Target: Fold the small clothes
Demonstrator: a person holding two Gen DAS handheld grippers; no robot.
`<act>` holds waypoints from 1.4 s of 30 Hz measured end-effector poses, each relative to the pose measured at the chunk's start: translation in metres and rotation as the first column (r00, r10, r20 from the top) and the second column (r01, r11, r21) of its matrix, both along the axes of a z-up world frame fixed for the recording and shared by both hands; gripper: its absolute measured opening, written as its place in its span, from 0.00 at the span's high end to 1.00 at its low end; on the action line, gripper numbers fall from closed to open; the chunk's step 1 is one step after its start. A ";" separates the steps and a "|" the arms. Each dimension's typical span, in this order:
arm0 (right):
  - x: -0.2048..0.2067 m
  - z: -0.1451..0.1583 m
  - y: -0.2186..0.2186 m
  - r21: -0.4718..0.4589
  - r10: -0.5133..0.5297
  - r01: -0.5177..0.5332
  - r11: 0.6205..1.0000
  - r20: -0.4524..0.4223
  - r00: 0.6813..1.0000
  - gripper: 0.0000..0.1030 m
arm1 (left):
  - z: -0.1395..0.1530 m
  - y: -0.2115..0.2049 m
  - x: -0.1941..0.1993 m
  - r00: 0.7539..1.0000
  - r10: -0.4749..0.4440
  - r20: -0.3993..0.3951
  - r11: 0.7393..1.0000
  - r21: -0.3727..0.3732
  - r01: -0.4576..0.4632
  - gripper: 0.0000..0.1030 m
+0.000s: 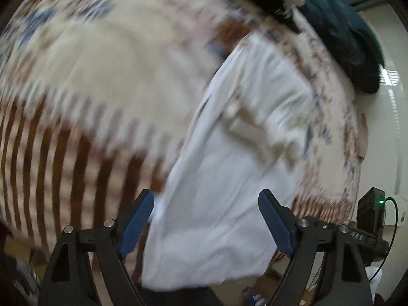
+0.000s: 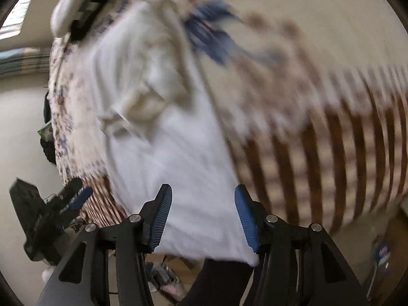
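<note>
So, white garment [image 1: 224, 178] lying flat on a patterned cloth [image 1: 76, 89] with brown stripes and blue blotches, near hem hanging a bit over the front edge of the tabletop. Same garment in the right wrist view [image 2: 178, 165], with a creamy crumpled bit [image 2: 150, 97] sitting on its far half, maybe a collar or a tucked sleeve, too blurry to call.

Left claw [image 1: 206, 225] spread wide, gripping nothing, hem sitting between the two blue pads. Right claw [image 2: 202, 219] same deal: released, empty, straddling the hem. Other claw visible off to the left in the right wrist view [image 2: 76, 199], beside the cloth edge. Dark teal bundle [image 1: 344, 38] parked at the far side of the tabletop, well away from the action.

Both views smeared, so probably mid-swing toward the near edge. Looks like an early fold, nothing pinched yet.

Tips for doing this step right, as a best guess:
- slow down before contact, blur this heavy means easy overshoot
- pinch the hem at two spots well apart, one per claw, so the fabric lifts level
- grab only the white layer, not the patterned cloth underneath
- lift together, carry toward the far end, lay down without dragging that crumpled bit
</note>
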State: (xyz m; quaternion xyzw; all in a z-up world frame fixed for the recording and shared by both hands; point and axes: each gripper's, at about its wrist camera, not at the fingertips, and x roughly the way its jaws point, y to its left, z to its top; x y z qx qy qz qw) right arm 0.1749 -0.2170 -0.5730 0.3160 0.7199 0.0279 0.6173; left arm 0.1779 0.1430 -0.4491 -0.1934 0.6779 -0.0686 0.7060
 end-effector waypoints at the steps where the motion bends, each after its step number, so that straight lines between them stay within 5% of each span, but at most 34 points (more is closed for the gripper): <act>1: -0.012 -0.006 -0.002 0.011 -0.013 0.013 1.000 -0.019 1.000 0.48 | -0.007 0.002 -0.014 1.000 0.001 -0.023 1.000 0.007 -0.001 0.19; 8: -0.070 -0.058 -0.002 0.091 -0.063 0.072 0.993 -0.098 0.993 0.48 | -0.057 0.008 -0.081 0.986 0.024 -0.166 1.000 0.003 -0.024 0.19; 12: -0.089 -0.079 -0.005 0.152 -0.040 0.058 0.987 -0.118 0.992 0.48 | -0.061 -0.001 -0.095 0.992 0.016 -0.123 0.999 -0.041 -0.021 0.24; 13: -0.093 -0.085 0.000 0.163 -0.036 0.056 0.985 -0.127 0.991 0.48 | -0.060 -0.004 -0.095 0.994 0.012 -0.107 0.999 -0.050 -0.017 0.32; 15: -0.098 -0.095 0.005 0.172 -0.028 0.055 0.983 -0.153 0.988 0.48 | -0.059 -0.011 -0.097 0.996 -0.007 -0.090 0.999 -0.040 0.003 0.81; 17: -0.103 -0.102 0.012 0.201 -0.049 0.082 0.976 -0.165 0.985 0.49 | -0.055 -0.017 -0.099 0.998 -0.015 -0.054 0.999 -0.042 0.013 0.94; 20: -0.112 -0.096 0.016 0.228 -0.101 0.132 0.965 -0.145 0.984 0.92 | -0.044 -0.025 -0.099 1.000 -0.030 -0.002 0.998 -0.058 0.030 0.95; 26: -0.104 -0.046 0.008 0.295 -0.149 0.158 0.942 -0.054 0.987 0.93 | 0.016 -0.021 -0.081 0.994 -0.019 0.111 0.994 -0.102 0.030 0.96; 32: -0.062 0.013 -0.014 0.337 -0.191 0.165 0.927 0.043 0.981 0.93 | 0.072 -0.014 -0.020 0.977 0.070 0.203 0.979 -0.202 -0.028 0.96; 38: 0.025 0.045 -0.035 0.372 -0.259 0.206 0.905 0.099 0.961 0.93 | 0.077 -0.029 0.083 0.969 0.108 0.223 0.964 -0.262 -0.047 0.96; 42: 0.097 0.031 -0.043 0.368 -0.316 0.259 0.893 0.106 0.943 0.93 | 0.051 -0.032 0.158 0.976 0.098 0.192 0.970 -0.237 -0.051 0.94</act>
